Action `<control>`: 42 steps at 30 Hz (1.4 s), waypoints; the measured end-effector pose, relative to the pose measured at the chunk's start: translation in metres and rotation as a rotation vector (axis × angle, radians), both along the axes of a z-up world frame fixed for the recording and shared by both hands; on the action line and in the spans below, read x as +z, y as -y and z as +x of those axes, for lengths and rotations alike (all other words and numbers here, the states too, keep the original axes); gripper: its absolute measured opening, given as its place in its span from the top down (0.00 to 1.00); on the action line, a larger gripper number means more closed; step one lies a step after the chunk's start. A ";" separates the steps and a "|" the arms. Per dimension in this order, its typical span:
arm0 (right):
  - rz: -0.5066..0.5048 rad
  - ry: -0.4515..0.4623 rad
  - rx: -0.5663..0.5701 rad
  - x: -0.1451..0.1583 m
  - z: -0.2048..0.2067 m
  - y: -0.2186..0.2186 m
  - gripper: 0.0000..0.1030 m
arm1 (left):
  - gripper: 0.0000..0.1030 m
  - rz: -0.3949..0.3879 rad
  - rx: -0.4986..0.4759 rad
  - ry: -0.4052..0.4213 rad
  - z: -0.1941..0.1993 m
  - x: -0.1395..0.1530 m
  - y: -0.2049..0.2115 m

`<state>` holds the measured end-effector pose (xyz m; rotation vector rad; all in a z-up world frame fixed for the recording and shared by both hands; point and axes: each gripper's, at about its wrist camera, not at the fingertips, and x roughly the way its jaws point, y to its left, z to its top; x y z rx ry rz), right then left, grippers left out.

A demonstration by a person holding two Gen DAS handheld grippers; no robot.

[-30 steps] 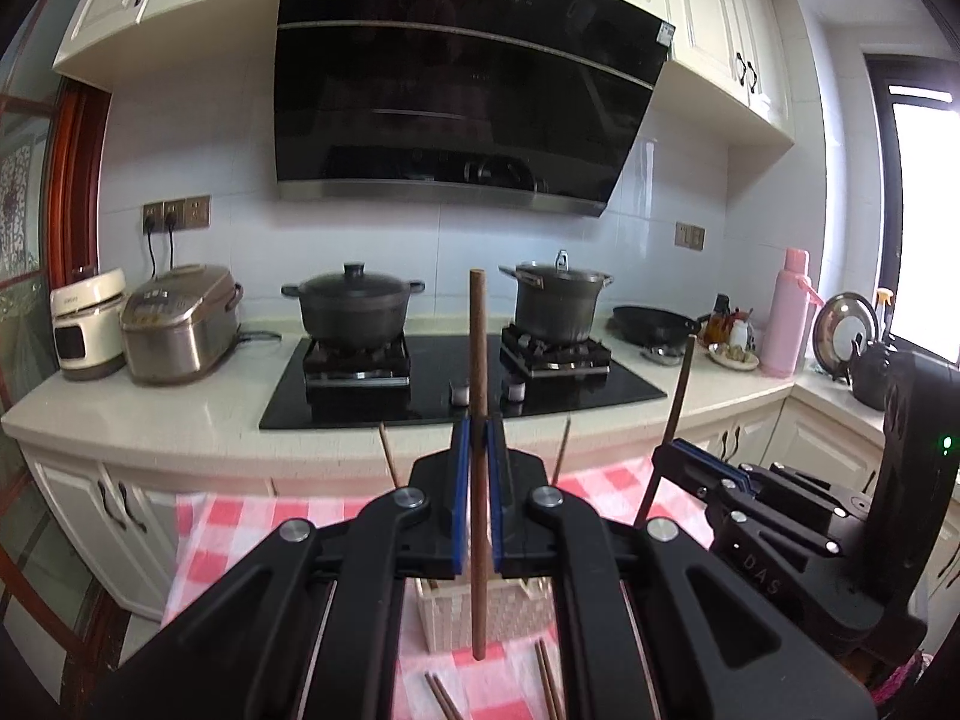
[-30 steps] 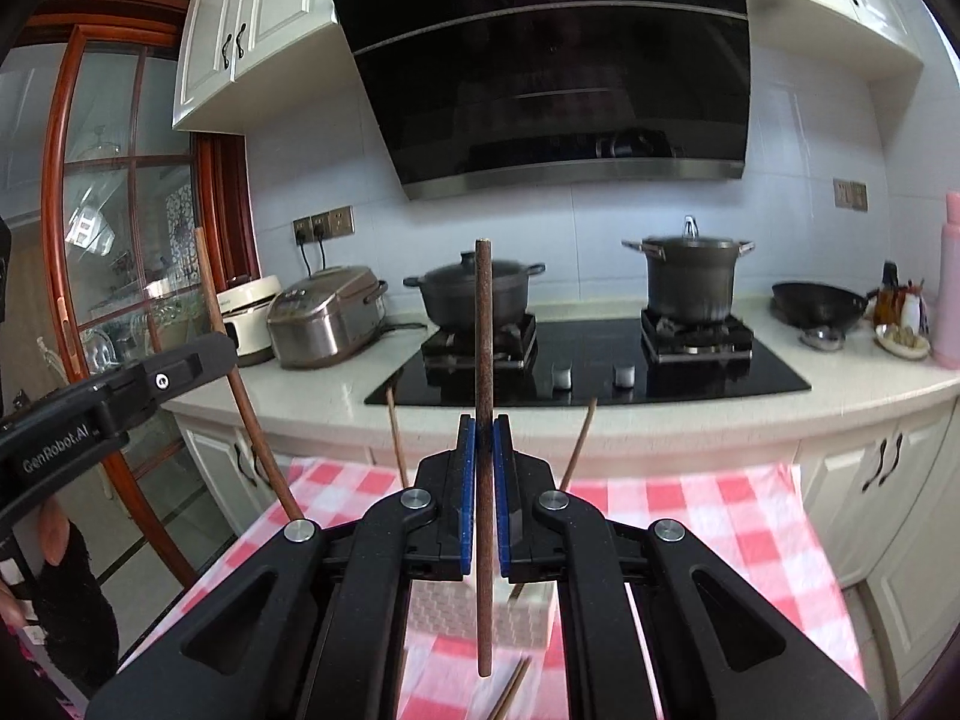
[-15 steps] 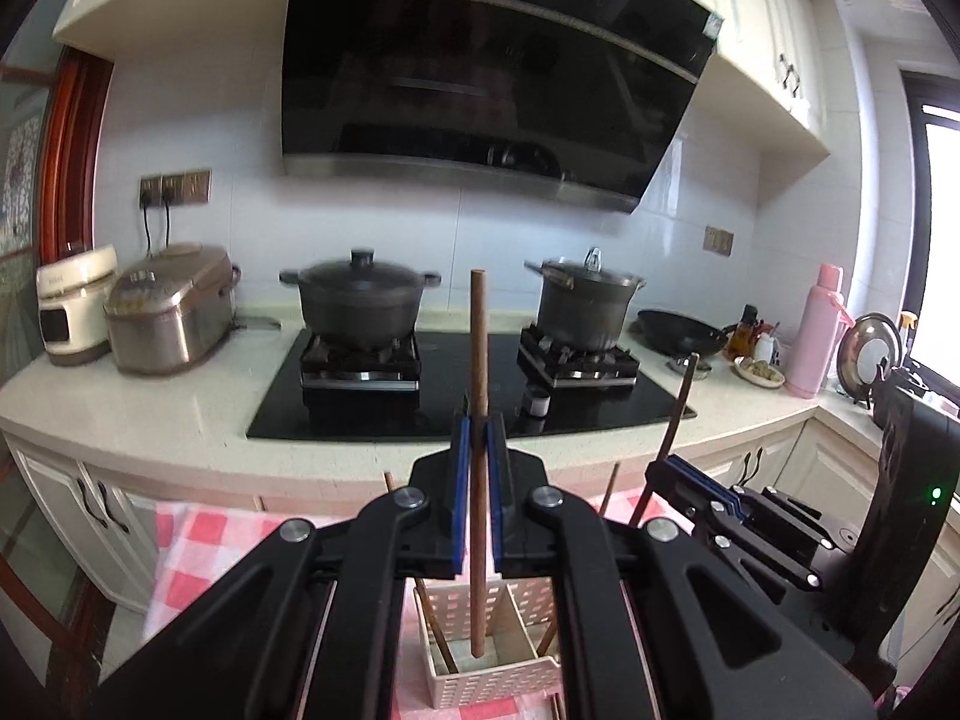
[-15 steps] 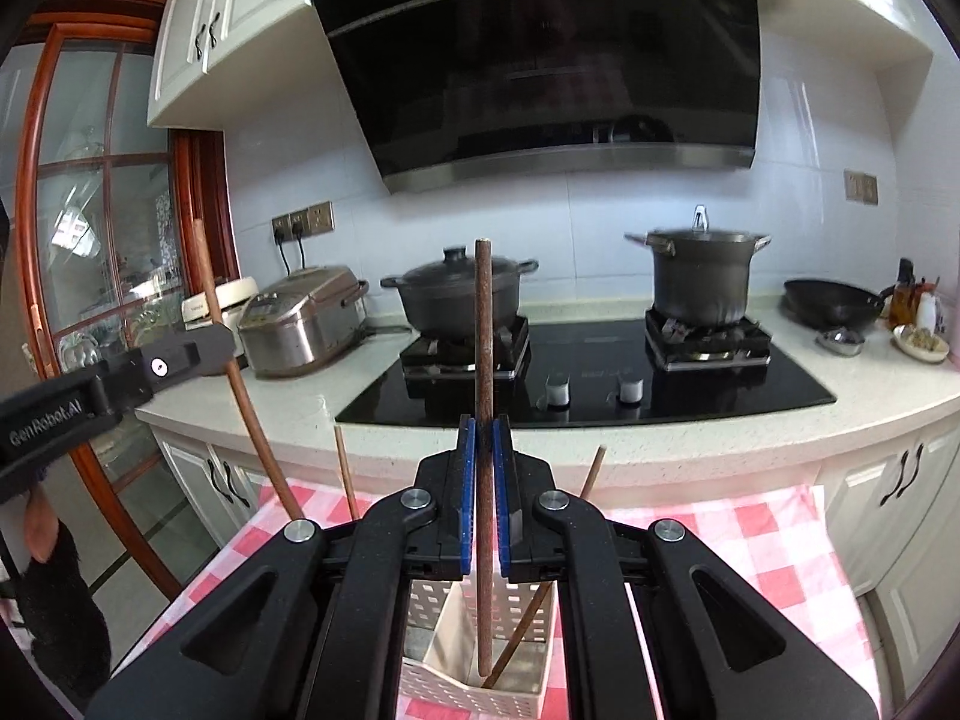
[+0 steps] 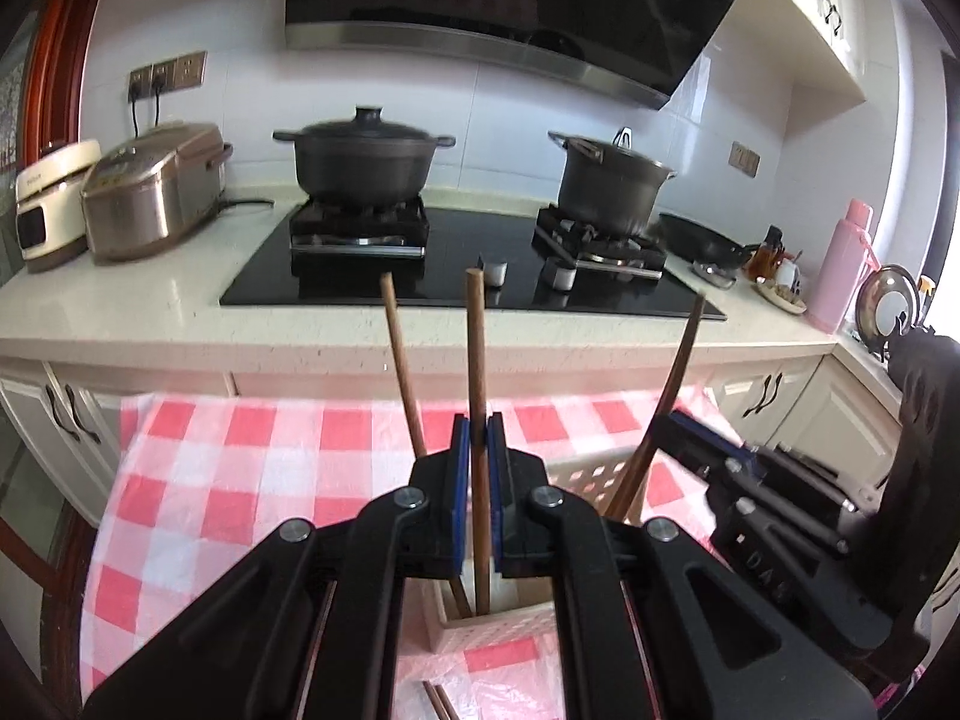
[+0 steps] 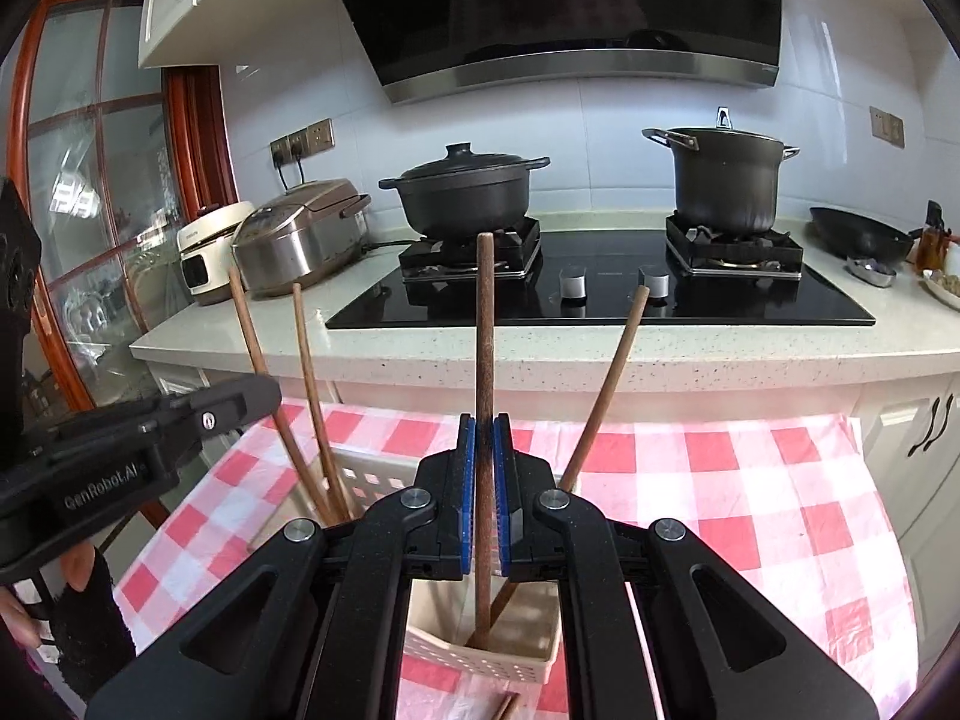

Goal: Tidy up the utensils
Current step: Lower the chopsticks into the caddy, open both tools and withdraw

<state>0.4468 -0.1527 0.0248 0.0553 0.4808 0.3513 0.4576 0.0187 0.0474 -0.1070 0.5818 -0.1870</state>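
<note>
Through my left wrist camera, my left gripper (image 5: 478, 450) is clamped on a wooden chopstick (image 5: 477, 372), held upright between the blue pads (image 5: 459, 468). Its lower end dips into the white slotted basket (image 5: 492, 630) on the red-and-white checked cloth (image 5: 240, 480). Another stick (image 5: 401, 372) leans in the basket just to the left. To the right, my right gripper (image 5: 684, 432) holds a tilted stick (image 5: 675, 384) over the same basket.

Through my right wrist camera, my right gripper (image 6: 484, 456) is closed on its own chopstick (image 6: 483, 360), upright, with the tip down inside the basket (image 6: 480, 654). A loose stick (image 6: 606, 396) leans to the right in the basket. At the left, my left gripper (image 6: 252, 396) holds its stick (image 6: 255, 348) beside another one (image 6: 309, 360). Behind, two pots (image 6: 468, 192) sit on the black stove (image 6: 600, 294).
</note>
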 end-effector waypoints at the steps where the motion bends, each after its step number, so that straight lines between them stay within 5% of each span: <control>1: 0.002 -0.003 -0.003 0.000 0.001 0.001 0.93 | 0.94 0.004 0.002 -0.004 0.000 -0.004 -0.001; 10: 0.033 -0.015 -0.020 0.010 0.000 0.011 0.86 | 0.91 0.006 0.034 0.017 -0.010 0.004 -0.007; 21: 0.031 0.036 0.001 0.034 -0.072 0.021 0.64 | 0.43 0.071 0.099 0.166 -0.090 0.036 -0.013; 24: 0.019 0.043 0.017 0.029 -0.095 0.019 0.57 | 0.23 0.108 0.111 0.190 -0.116 0.028 -0.009; 27: 0.016 0.038 0.026 0.019 -0.118 0.018 0.57 | 0.16 0.124 0.131 0.192 -0.137 0.015 -0.011; 33: 0.013 -0.005 0.034 -0.012 -0.148 0.017 0.51 | 0.06 0.117 0.145 0.129 -0.169 -0.029 -0.020; 42: 0.014 -0.085 0.023 -0.060 -0.174 0.013 0.45 | 0.05 0.118 0.142 0.054 -0.191 -0.085 -0.018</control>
